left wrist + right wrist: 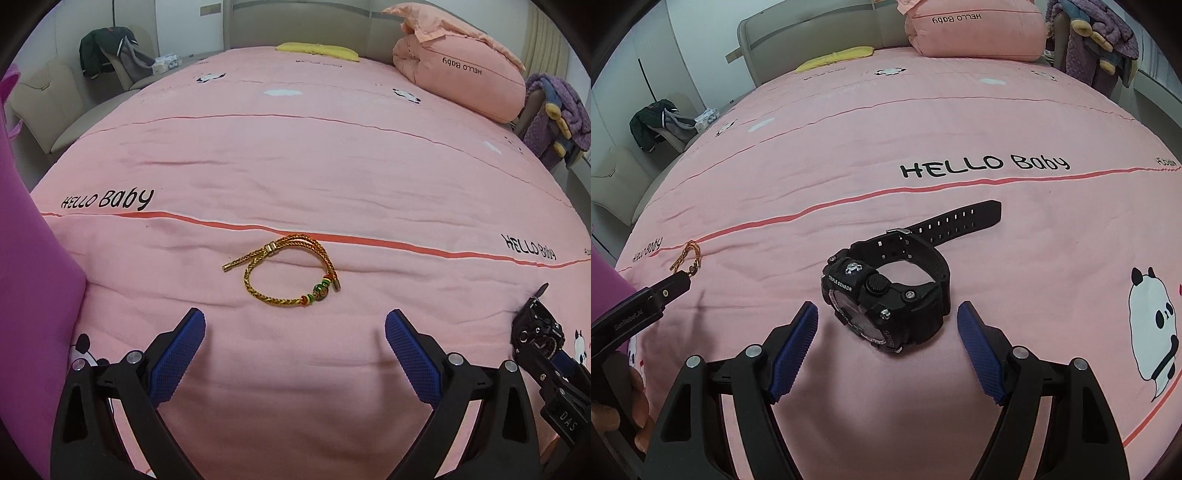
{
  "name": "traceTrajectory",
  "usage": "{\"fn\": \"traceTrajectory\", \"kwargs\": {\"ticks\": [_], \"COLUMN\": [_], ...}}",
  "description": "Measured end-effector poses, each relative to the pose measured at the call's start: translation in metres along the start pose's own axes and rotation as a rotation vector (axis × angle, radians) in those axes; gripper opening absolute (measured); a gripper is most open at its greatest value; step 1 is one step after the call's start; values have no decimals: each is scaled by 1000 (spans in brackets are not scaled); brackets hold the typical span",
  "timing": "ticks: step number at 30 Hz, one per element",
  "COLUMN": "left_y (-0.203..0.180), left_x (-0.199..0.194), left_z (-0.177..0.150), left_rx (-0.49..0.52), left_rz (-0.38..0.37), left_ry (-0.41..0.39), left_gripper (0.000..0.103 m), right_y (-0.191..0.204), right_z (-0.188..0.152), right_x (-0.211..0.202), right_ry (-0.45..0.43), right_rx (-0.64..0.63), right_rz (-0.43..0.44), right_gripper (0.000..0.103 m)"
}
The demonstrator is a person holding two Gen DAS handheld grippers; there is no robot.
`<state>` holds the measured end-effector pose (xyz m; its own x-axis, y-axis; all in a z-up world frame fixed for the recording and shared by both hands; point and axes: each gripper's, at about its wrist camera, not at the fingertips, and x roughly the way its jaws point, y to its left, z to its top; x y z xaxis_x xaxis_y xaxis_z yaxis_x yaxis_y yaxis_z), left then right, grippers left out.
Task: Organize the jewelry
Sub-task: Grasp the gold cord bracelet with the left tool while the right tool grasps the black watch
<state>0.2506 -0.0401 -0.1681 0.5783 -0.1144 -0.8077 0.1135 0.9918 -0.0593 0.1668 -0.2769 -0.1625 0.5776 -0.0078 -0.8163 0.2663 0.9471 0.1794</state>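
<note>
A gold braided bracelet with green and orange beads lies on the pink bedspread, just ahead of my open, empty left gripper. A black sports watch lies on its side with its strap stretched out to the upper right, just ahead of my open, empty right gripper. The watch also shows at the right edge of the left wrist view, by the right gripper's body. Part of the bracelet shows in the right wrist view beyond the left gripper's finger.
A purple object stands at the left edge of the bed. A folded pink quilt and a yellow cloth lie at the far end. A chair with clothes stands beyond the bed's left side.
</note>
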Motion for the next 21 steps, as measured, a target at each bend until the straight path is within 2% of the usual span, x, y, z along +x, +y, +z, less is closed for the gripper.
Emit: {"fn": "traceTrajectory", "kwargs": {"ticks": [8,14,21], "left_y": [2,-2,2], "left_x": [18,30,42], "left_z": [9,14,18], "left_rx": [-8,34,35], "left_rz": [18,46,32], "left_ry": [5,3,0], "left_gripper": [96,96,97], "right_y": [3,5,6], "right_z": [6,9,9], "right_x": [9,12,19], "right_ry": [1,4,15], "right_rx": [-7,-9,-11], "right_rz": [-24,-47,-65], "right_gripper": [74,74,74]}}
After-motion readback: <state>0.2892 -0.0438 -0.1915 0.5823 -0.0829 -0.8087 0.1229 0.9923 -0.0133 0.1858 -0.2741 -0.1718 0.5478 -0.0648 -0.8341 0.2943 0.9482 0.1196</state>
